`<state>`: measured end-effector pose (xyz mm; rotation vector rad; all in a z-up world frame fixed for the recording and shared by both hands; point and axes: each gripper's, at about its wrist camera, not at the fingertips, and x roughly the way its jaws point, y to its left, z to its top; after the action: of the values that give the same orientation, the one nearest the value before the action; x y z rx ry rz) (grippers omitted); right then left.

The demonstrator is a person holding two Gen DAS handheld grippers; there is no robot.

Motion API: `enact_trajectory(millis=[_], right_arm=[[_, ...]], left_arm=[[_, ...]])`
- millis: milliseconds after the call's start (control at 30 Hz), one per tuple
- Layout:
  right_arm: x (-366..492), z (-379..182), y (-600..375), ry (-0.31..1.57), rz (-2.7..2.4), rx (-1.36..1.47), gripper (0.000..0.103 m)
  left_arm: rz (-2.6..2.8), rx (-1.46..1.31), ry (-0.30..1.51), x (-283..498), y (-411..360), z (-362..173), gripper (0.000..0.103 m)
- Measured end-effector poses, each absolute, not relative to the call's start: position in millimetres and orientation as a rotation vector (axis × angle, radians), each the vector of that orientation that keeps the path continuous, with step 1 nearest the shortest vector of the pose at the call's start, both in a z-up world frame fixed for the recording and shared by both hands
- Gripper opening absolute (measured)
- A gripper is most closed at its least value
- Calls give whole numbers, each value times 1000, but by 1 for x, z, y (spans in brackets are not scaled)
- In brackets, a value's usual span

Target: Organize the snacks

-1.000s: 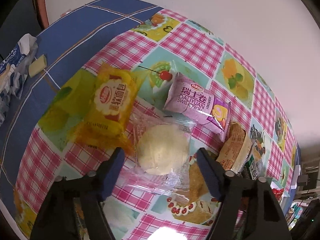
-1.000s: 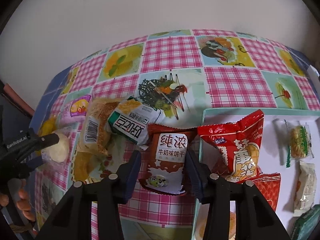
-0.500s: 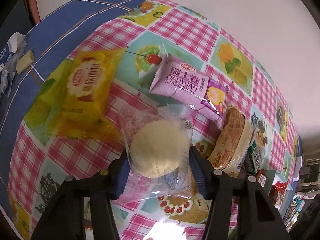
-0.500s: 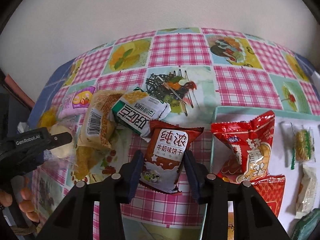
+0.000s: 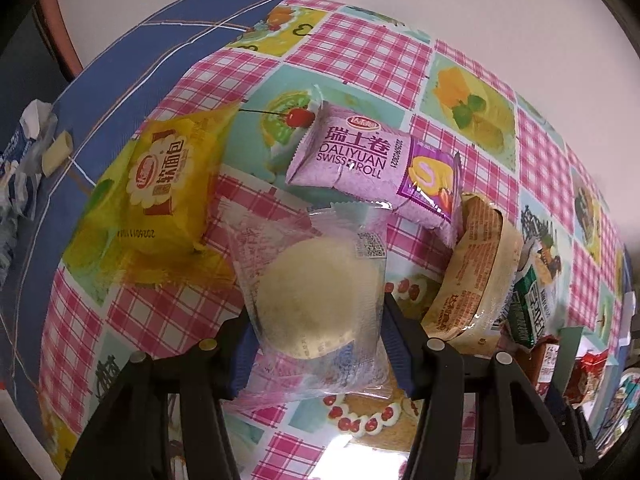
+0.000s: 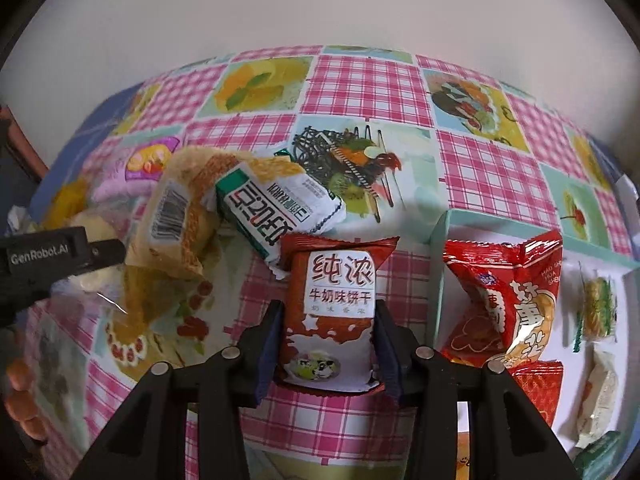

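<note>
Clear-wrapped pale bun (image 5: 318, 292) is clamped in the left gripper (image 5: 316, 344) and a red biscuit packet (image 6: 332, 316) in the right gripper (image 6: 326, 344), near the tabletop's (image 6: 368, 80) middle, apparently bound for the tray (image 6: 438, 280).

Illumination is bright and even. Glare marks the tablecloth (image 5: 352, 446) at the bottom edge of the left view. Fisheye distortion curves edges; corners vignette black. Focus is slightly soft.

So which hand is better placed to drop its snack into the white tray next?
Right. The right gripper holds the red biscuit packet beside the white tray; the left gripper holds its clear-wrapped bun farther away.
</note>
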<state>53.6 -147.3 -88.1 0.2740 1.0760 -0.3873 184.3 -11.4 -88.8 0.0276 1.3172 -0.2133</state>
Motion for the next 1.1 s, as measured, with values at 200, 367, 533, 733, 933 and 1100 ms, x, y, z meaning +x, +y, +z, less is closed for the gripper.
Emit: enact_trajectory(millis=[200,367,533,733,933,1100], right_arm=[[53,-89,-144,1070,-393,236,46],[52,-88,-143,1063,-391,230,46],[50,-88,-142,1054,-387,223,46],[49,-87,-140,1047,-386,200,46],[49,-86,-140,1057,-387,203,44],[47,-84,-143,1069,-380,236,42]], left_arm=[[-187,130,1290,177,-35,-94,58],[-185,134,1286,176,-40,-94,59],[-180,148,1277,175,-37,-93,58],[-195,124,1290,173,-37,-90,53],[-198,90,1303,171,-36,-85,53],[-217,74,1297,170,-21,-75,53]])
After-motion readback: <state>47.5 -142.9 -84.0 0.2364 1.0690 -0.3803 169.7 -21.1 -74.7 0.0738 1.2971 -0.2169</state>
